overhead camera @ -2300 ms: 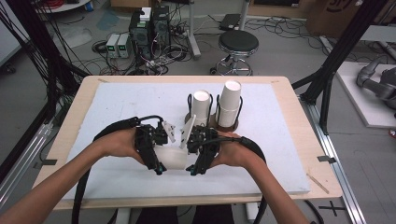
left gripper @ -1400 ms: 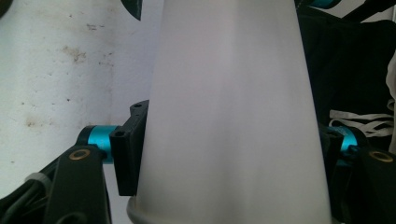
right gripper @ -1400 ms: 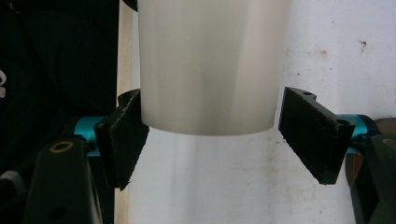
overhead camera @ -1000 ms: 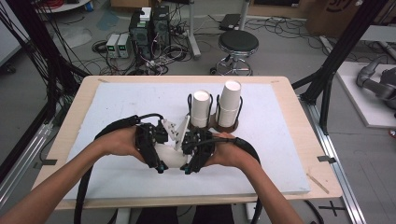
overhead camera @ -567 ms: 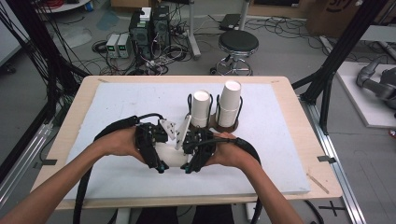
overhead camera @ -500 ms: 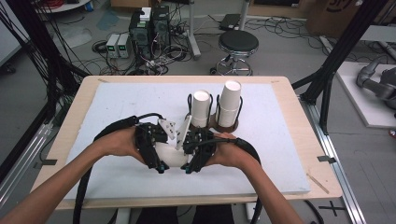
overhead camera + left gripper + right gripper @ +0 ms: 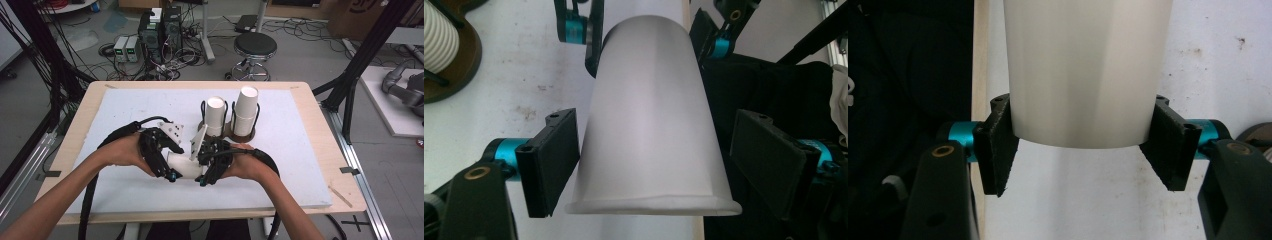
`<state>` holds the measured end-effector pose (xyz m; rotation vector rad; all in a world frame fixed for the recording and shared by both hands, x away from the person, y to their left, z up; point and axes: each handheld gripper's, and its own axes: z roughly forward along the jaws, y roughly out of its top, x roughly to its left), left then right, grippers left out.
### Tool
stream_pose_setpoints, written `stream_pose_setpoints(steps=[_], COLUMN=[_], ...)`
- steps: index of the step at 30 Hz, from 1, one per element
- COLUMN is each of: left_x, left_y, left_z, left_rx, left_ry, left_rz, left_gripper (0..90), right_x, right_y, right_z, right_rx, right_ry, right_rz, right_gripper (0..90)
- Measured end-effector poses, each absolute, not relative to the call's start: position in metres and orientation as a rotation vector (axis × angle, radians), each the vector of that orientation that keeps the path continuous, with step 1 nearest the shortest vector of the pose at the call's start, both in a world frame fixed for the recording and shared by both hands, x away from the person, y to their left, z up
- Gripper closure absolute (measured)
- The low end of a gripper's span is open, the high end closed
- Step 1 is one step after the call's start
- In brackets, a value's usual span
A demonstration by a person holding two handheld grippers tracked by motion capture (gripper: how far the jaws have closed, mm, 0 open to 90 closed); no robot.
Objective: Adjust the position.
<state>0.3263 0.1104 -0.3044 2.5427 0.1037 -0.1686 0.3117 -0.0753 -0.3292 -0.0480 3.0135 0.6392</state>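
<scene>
A white paper cup (image 7: 182, 166) is clamped by the right gripper (image 7: 206, 176); the left gripper (image 7: 167, 170), jaws parted around it, has just been closing.

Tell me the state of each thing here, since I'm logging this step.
White paper cup: lying level between both grippers.
Right gripper: shut on the cup's bottom end.
Left gripper: open around the rim end; one pad near the wall, the other apart; jaws have just been closing.
Cup holder: upright, holding two cup stacks.
</scene>
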Motion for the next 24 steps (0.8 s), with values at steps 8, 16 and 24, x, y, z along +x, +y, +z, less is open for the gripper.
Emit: stream_pose_setpoints(steps=[8,16,24], left_x=[0.328,0.331,0.331], left_y=[0.118,0.125,0.128], left_z=[-0.296,-0.287,-0.283], left_rx=[2.446,2.355,2.31], left_ry=[0.133,0.139,0.14], left_rz=[-0.156,-0.137,-0.117], left_gripper=[15.9,12.5,12.4], right_x=[0.312,0.312,0.312], right_y=[-0.076,-0.077,-0.077], right_z=[-0.331,-0.33,-0.33], right_rx=[-0.04,-0.036,-0.042], right_ry=[3.013,3.016,3.008], right_rz=[0.638,0.644,0.646], right_gripper=[36.9,36.9,36.9])
